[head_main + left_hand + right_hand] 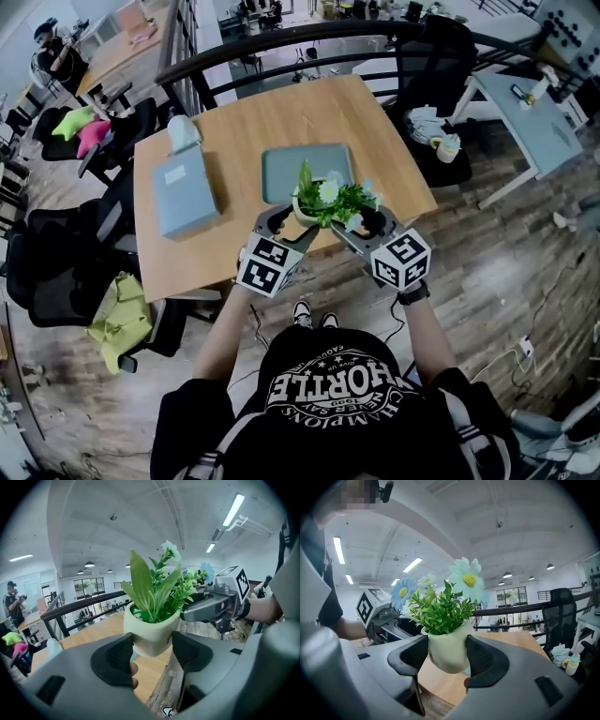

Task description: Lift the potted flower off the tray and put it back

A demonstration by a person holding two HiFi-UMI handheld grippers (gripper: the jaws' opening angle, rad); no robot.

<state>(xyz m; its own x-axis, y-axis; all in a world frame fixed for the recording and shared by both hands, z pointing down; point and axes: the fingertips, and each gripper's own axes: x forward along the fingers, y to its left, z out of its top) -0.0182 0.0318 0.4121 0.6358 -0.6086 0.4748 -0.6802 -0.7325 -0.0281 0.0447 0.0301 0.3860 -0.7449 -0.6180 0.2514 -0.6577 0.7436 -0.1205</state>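
Gripping the pot (151,629) from opposite sides, the left gripper (151,654) and the right gripper (447,657) are sharing one load. In the left gripper view, the jaws are standing wide apart, and both black pads are pressing against the lower wall of the pale, rounded pot. In the right gripper view, the jaws are likewise standing wide, and their pads are bearing on the same pot from the other side. A fingertip is showing just below one pad in each gripper view. The two grippers are meeting at an angle, with their marker cubes pointing back toward the person.

The pot is hanging in the air, clear of the tabletop, and it is sitting roughly upright. Green leaves (440,611) are rising out of it, and pale daisy-like flowers (468,579) are standing above the leaves.

In the head view, the pot is hovering over the near edge of the grey-green tray (286,169). The tray is lying flat near the middle of the wooden table (244,122), slightly toward the near side. A pale blue flat item (185,192) is lying on the table to the left of the tray, well apart from it.

Black chairs (56,272) are standing to the left of the table, and a yellow-green cloth (122,319) is draping over the nearest one. A dark railing (281,47) is running along the far side of the table. Another person (56,52) is sitting at a far left desk.
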